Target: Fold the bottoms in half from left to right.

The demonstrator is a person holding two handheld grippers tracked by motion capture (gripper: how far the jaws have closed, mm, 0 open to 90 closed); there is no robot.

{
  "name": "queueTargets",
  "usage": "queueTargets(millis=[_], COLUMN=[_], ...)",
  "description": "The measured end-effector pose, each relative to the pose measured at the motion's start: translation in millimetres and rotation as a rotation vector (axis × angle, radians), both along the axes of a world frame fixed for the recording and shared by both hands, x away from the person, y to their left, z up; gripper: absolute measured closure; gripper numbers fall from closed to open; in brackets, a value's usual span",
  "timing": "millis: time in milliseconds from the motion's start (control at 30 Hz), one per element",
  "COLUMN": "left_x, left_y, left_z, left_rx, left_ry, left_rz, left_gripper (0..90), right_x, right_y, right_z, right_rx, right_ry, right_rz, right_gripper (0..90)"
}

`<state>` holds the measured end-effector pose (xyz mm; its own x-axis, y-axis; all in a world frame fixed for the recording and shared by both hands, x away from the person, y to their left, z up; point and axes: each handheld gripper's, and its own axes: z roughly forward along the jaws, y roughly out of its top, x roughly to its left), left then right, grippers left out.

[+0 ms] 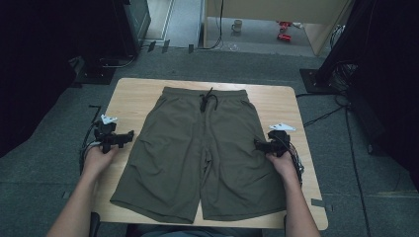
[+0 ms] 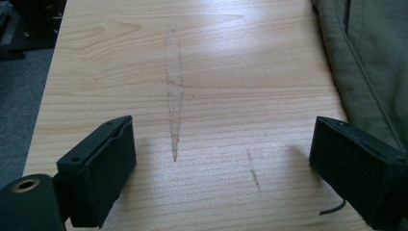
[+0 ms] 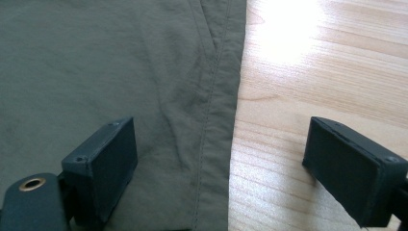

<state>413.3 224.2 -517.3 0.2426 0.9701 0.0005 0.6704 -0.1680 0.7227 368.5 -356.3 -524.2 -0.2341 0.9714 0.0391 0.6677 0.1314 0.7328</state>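
Note:
A pair of olive green shorts [image 1: 197, 153] lies flat on the wooden table [image 1: 133, 94], waistband with black drawstring [image 1: 206, 100] at the far side, legs toward the person. My left gripper [image 1: 129, 136] is open over bare wood just left of the shorts. In the left gripper view, my left gripper [image 2: 221, 168] has its jaws wide apart, with the shorts' edge [image 2: 370, 57] at the right. My right gripper [image 1: 257, 144] is open at the shorts' right side seam. In the right gripper view, my right gripper [image 3: 221, 168] straddles the seam [image 3: 211, 110], one jaw over fabric, the other over wood.
Grey carpet surrounds the table. Black equipment and cables [image 1: 341, 74] stand at the back right and dark cabinets [image 1: 104, 34] at the back left. A mug [image 1: 237, 25] and red objects [image 1: 284, 30] lie on the floor far behind.

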Motion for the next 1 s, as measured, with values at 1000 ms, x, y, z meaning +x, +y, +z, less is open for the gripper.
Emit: queueTargets(millis=[1000], left_x=[-9.0], left_y=[11.1], left_z=[21.0], left_rx=[-0.103], left_ry=[0.098], left_rz=[-0.192], left_gripper=[15.7], right_x=[0.4], right_y=[0.7], right_z=[6.1], right_rx=[-0.005], right_ry=[0.057], right_rz=[0.026], right_gripper=[15.1])
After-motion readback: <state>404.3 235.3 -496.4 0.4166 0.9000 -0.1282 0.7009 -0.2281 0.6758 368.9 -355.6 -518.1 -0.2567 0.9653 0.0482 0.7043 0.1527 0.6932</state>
